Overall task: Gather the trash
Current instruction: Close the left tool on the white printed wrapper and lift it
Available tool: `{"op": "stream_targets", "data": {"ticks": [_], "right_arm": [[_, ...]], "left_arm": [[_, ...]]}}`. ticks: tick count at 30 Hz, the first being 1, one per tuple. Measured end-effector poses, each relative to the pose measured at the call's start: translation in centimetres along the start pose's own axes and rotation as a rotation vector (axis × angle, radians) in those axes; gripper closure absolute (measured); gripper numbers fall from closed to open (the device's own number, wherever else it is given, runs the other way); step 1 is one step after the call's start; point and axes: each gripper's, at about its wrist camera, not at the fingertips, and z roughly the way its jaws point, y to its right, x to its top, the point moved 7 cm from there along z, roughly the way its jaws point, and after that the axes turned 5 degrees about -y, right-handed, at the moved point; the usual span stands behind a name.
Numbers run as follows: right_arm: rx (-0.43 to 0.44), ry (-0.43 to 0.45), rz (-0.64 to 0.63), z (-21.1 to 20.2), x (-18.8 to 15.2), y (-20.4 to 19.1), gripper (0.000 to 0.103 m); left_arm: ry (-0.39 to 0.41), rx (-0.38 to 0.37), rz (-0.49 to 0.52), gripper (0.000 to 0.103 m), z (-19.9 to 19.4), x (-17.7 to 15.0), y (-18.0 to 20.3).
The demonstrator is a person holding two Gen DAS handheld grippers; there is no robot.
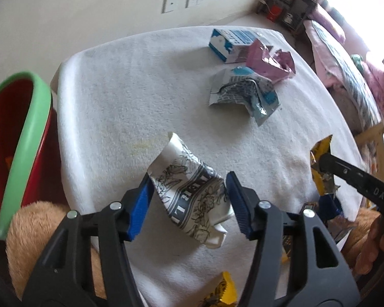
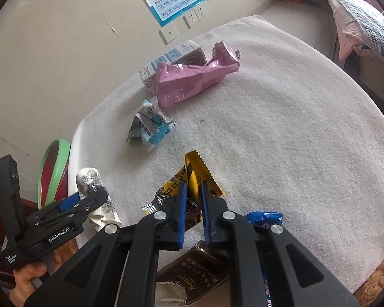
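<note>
My left gripper (image 1: 189,192) holds a white wrapper with black drawings (image 1: 189,186) between its blue pads, above the white towel-covered table (image 1: 120,97); it also shows in the right wrist view (image 2: 89,186). My right gripper (image 2: 193,199) is shut on a yellow wrapper (image 2: 195,174), seen from the left wrist view (image 1: 320,163). A red bin with a green rim (image 1: 15,138) stands left of the table.
A pink wrapper (image 2: 192,79), a blue-white carton (image 2: 171,58) and a crumpled blue-silver wrapper (image 2: 148,128) lie at the far side. A brown packet (image 2: 199,278) and a blue wrapper (image 2: 263,217) lie near the front edge. A bed (image 2: 366,25) stands at the right.
</note>
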Motion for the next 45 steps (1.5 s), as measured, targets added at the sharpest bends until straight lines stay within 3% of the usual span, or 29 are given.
{"op": "stream_targets", "data": {"ticks": [4,5,6,9,10,12,18,33,39,45], "right_arm": [[-0.01,-0.022,-0.007,0.7,-0.3,-0.1,0.092],[-0.011,-0.024,-0.01,0.8,-0.4,-0.1,0.092],[-0.011,-0.025,-0.011,0.8,-0.4,-0.1,0.092],[-0.009,-0.024,-0.013,0.8,-0.4,-0.2,0.092],[-0.008,-0.023,-0.013,0.8,-0.4,-0.2,0.092],[-0.008,-0.022,-0.012,0.7,-0.4,-0.1,0.092],[-0.007,-0.023,-0.009,0.8,-0.3,-0.1,0.091],[-0.027,0.017,-0.041,-0.1,0.0,-0.3,0.091],[-0.065,0.049,-0.076,-1.0,0.0,-0.7,0.091],[-0.041,0.088,-0.098,-3.3,-0.3,-1.7,0.091]], "left_arm": [[-0.002,0.006,-0.005,0.047,0.1,0.1,-0.1],[0.0,0.018,-0.01,0.043,0.0,0.1,-0.2],[0.001,0.028,-0.012,0.032,0.0,0.0,-0.2],[-0.007,0.019,-0.02,0.03,0.4,-0.2,-0.1],[-0.02,0.013,-0.017,0.03,0.6,-0.4,0.0],[-0.032,0.017,-0.003,0.045,0.9,-0.6,0.1],[0.004,0.02,0.03,0.054,-0.3,-0.6,0.6],[0.209,0.068,0.099,0.056,-8.2,0.5,1.5],[0.217,0.065,0.074,0.056,-9.1,0.3,0.7],[0.242,0.047,0.054,0.056,-10.5,0.0,-0.1]]}}
